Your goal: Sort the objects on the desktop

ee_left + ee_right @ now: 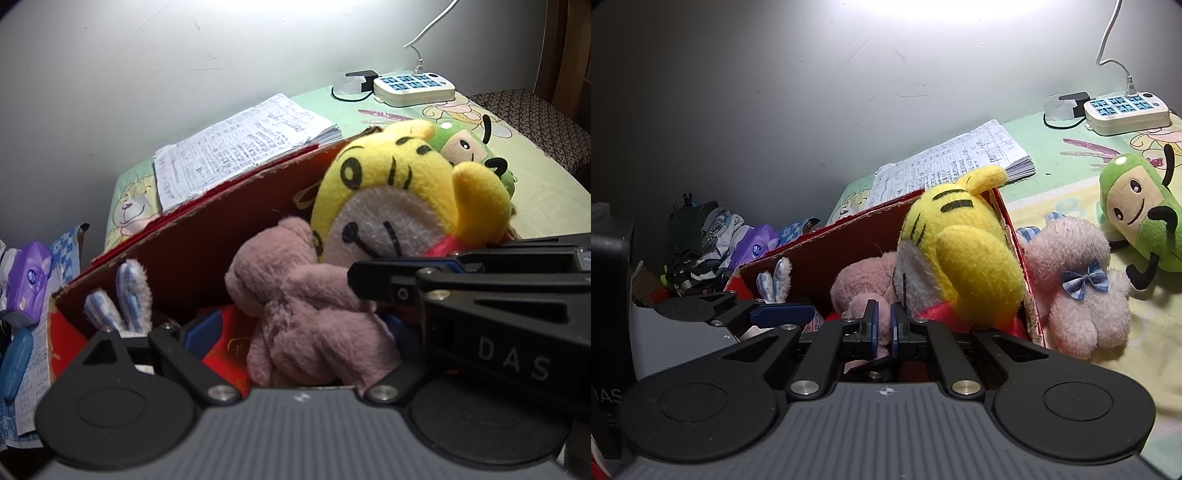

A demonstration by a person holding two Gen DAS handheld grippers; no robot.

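Observation:
A red cardboard box (pixel 192 240) holds a mauve plush bear (pixel 303 314), a yellow tiger plush (pixel 399 192) and a toy with blue-checked rabbit ears (pixel 125 299). My left gripper (pixel 295 332) is open, its fingers spread around the mauve bear inside the box. My right gripper (pixel 882 325) is nearly shut with a narrow gap, low in the box at the yellow tiger plush (pixel 960 251) and the mauve bear (pixel 864 284); it also crosses the left wrist view (pixel 461 280). A pink plush with a blue bow (pixel 1078 280) and a green plush (pixel 1137 214) lie outside the box.
A stack of handwritten papers (pixel 240 147) lies behind the box. A white power strip (pixel 413 86) with a cable sits at the far right corner. A purple tissue pack (pixel 29 280) and clutter (pixel 698 243) are at the left, past the table edge.

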